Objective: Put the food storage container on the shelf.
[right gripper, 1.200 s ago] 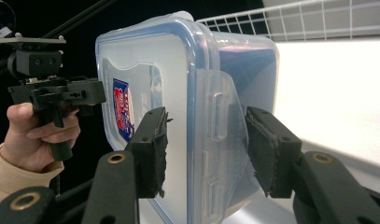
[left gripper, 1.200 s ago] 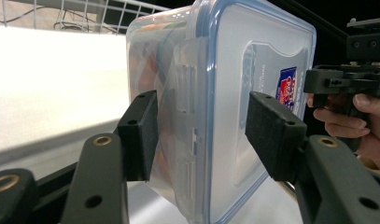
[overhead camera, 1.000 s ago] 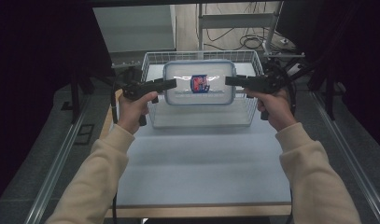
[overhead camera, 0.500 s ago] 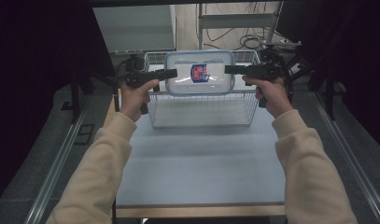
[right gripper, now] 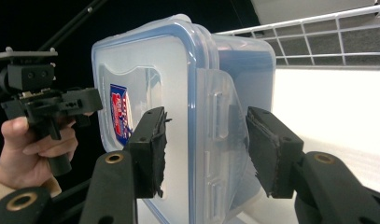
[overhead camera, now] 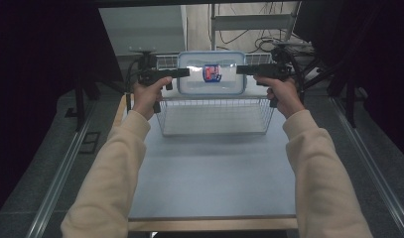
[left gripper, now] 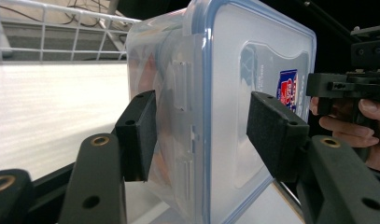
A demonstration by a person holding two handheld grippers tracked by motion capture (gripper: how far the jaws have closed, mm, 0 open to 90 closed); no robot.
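Observation:
A clear plastic container [overhead camera: 212, 74] with a blue-rimmed lid and a red and blue label hangs in the air, tipped on edge with its lid facing me, above the far side of a wire basket [overhead camera: 214, 116]. My left gripper [overhead camera: 185, 72] is shut on its left end and my right gripper [overhead camera: 239, 70] on its right end. In the left gripper view the pads [left gripper: 138, 135] clamp the container [left gripper: 225, 93] across lid and body. The right gripper view shows the same hold on the container [right gripper: 145, 84], one of the pads [right gripper: 152, 149] lying on the lid.
The basket stands at the far edge of a pale grey table [overhead camera: 214, 173]. Metal rails [overhead camera: 55, 183] run along the floor on both sides. Dark stands flank the basket, and a shelf with cables [overhead camera: 259, 34] lies behind it.
Both grippers have raised the container from low in the basket to above its rim, and it has moved farther away from me. The hold has not changed.

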